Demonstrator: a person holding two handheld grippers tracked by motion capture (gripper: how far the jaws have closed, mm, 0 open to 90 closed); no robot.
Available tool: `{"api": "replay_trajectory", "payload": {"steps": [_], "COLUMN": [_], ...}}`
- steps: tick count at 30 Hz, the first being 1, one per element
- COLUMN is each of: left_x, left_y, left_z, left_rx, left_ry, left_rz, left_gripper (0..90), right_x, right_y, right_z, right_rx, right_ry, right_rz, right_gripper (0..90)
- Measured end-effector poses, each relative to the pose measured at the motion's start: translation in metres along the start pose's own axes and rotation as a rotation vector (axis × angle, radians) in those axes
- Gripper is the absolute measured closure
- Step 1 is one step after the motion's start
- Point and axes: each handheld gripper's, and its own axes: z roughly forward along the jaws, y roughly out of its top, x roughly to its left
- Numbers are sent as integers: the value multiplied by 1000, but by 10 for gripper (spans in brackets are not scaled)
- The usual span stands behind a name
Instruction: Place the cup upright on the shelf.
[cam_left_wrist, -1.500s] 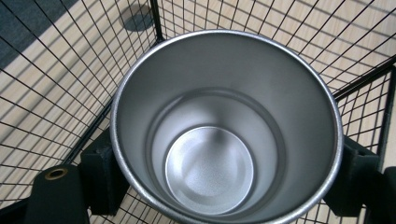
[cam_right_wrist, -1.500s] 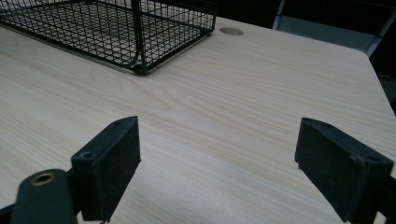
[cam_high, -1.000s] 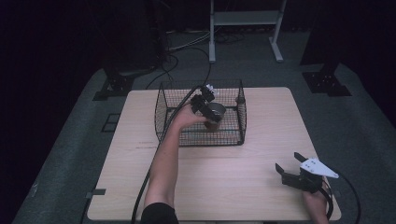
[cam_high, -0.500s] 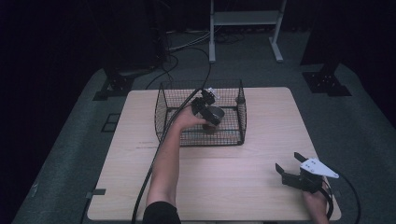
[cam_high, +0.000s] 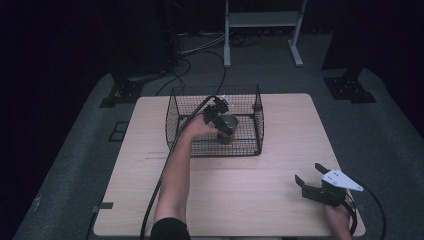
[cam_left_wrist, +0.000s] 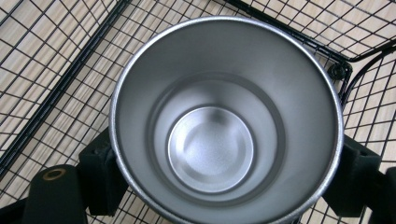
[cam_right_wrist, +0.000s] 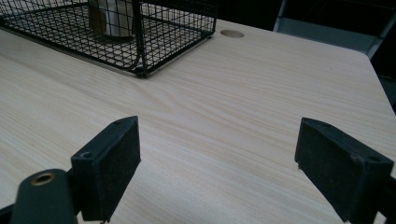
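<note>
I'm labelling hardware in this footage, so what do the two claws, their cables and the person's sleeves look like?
Both are black two-jaw tools with thick rectangular pads and a brass-coloured ring near the base. The right claw carries a light grey three-cornered plate and trails a thin black cable. The left claw trails a thicker black cable along the forearm. That forearm is bare, with a dark sleeve near the elbow.

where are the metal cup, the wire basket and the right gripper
metal cup (cam_left_wrist: 210, 149), left gripper view, inner bottom
wire basket (cam_high: 172, 117), high view, left wall
right gripper (cam_high: 311, 176), high view, midway between its open jaw tips
</note>
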Motion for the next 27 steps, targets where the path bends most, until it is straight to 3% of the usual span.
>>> {"api": "replay_trajectory", "payload": {"steps": [4, 27], "left_x": [1, -4], "left_y": [-2, -7], "left_z": [0, -3], "left_rx": [-5, 7], "left_ry": [-13, 14], "left_rz": [-6, 8], "left_gripper": [163, 119], "right_x": [0, -1], "right_y": [0, 0], "right_z": [0, 0], "right_rx": [0, -3], "right_ry": [-4, -3], "right_rz": [2, 8], "right_gripper": [135, 135]}}
